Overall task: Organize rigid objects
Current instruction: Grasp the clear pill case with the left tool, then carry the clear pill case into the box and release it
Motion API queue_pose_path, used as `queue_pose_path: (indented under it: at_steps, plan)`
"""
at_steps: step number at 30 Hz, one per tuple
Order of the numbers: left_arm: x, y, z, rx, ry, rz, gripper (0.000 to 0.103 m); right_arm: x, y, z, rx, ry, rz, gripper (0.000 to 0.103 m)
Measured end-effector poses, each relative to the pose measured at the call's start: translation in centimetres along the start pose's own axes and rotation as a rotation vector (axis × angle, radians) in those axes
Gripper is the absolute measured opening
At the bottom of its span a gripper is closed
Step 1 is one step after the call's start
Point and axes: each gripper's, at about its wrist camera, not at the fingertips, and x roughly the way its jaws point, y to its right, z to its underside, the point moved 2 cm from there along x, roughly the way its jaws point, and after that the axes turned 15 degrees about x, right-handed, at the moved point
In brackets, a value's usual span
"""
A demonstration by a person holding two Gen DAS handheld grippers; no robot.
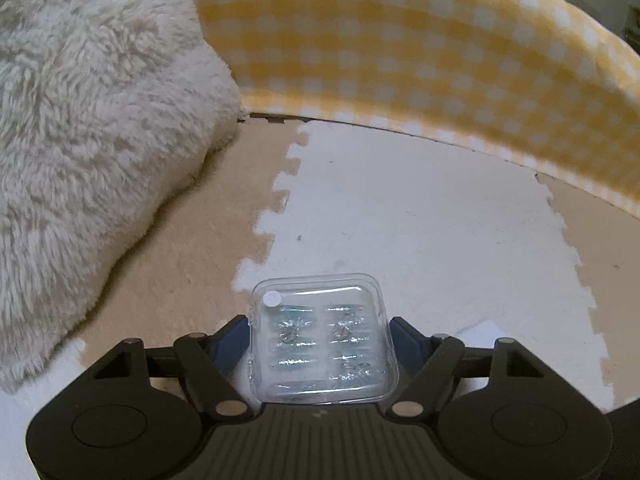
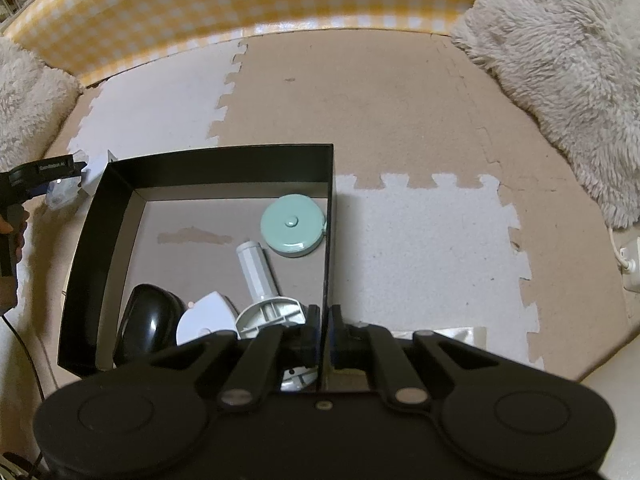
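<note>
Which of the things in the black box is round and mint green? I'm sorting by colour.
The flat round mint-green disc in the far right corner of the black cardboard box; the glossy black oval piece and white plastic parts differ.

Floor is showing interlocking foam puzzle mats (image 2: 360, 92), tan and white tiles alternating. Black open box (image 2: 224, 160) is sitting directly on the mat, straddling tan and white tiles. Fluffy cream rug (image 1: 88, 128) is lying on the left tan tile in the left wrist view; another fluffy piece (image 2: 560, 60) is covering the far right. Yellow gingham fabric edge (image 1: 400, 52) is bordering the mats at the back. White power plug (image 2: 630, 264) is resting at the right edge.
</note>
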Motion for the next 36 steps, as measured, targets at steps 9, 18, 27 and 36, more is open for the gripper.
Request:
queue_pose_path:
  at_steps: [9, 18, 27, 36]
  plan:
    - [-4.5, 1.2, -0.9, -0.048, 0.067, 0.096, 0.076, 0.1, -0.2, 0.0, 0.000, -0.003, 0.009, 0.004]
    - [-10.2, 6.4, -0.9, -0.003, 0.108, 0.259, 0.076, 0.1, -0.2, 0.0, -0.002, -0.006, 0.013, 0.004]
    - [-14.1, 13.0, 0.4, 0.082, 0.086, 0.416, 0.076, 0.1, -0.3, 0.0, -0.005, -0.007, 0.014, 0.004]
    - [-12.5, 19.3, 1.7, 0.139, -0.019, 0.427, 0.076, 0.1, 0.0, 0.0, 0.004, -0.009, 0.001, 0.004]
